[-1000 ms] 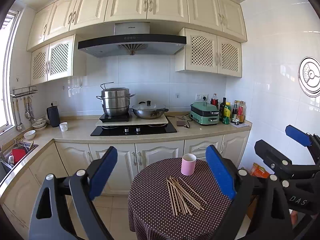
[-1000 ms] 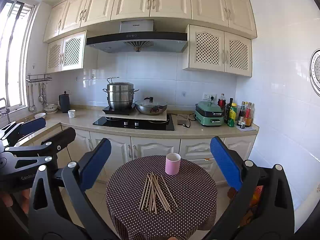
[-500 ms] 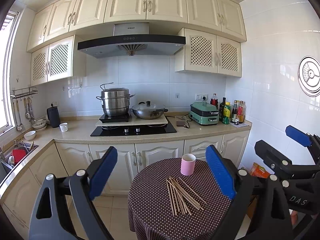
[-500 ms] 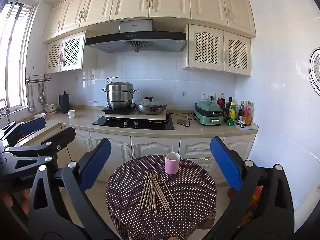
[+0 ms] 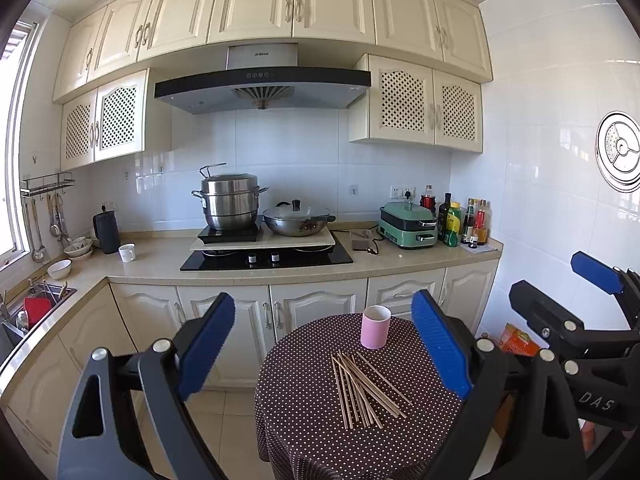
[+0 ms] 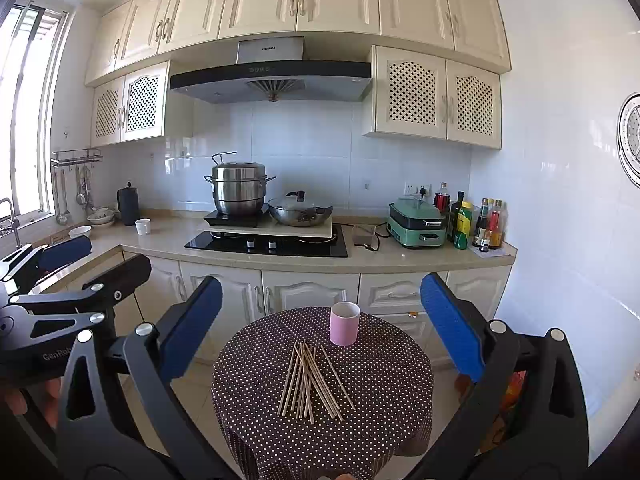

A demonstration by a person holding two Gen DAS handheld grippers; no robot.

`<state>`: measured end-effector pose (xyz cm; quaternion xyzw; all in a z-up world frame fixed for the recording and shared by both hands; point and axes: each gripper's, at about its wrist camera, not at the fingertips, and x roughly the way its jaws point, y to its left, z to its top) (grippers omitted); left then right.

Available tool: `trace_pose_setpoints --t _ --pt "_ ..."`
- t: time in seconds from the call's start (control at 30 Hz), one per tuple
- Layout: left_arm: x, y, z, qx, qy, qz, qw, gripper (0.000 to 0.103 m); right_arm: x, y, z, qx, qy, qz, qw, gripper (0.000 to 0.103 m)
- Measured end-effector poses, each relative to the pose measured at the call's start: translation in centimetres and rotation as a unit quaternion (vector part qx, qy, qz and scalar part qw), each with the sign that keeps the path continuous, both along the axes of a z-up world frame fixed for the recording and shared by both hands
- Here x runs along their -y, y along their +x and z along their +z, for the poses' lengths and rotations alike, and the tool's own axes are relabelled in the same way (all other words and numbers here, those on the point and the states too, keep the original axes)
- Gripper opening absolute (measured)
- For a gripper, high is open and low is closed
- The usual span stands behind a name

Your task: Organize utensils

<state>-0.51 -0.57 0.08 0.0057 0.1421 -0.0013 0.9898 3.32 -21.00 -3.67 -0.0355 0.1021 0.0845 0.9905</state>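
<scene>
— Where are the chopsticks (image 5: 366, 390)?
— Lower centre, loose on my dotted round table (image 5: 304, 432), just below the pink cup (image 5: 375, 327).
— Grippers?
— Left gripper (image 5: 324, 346) and right gripper (image 6: 322, 326) gape wide, empty. Stove pots (image 5: 231, 201) sit upper centre.

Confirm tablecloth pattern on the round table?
Dark brown tablecloth with small white polka dots, clearest in the right wrist view.

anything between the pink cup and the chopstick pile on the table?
Nothing. Only bare dotted tablecloth separates the pink cup from the chopsticks; both wrist views show that small gap.
</scene>
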Motion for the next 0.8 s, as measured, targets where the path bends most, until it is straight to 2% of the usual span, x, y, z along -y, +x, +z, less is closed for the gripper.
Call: trace_pose_setpoints --t 0.8 --pt "-0.19 0.63 -0.76 -0.010 -0.002 -0.001 1.0000 0.088 -0.56 0.54 -0.48 -0.011 0.002 -0.001 1.000 0.097"
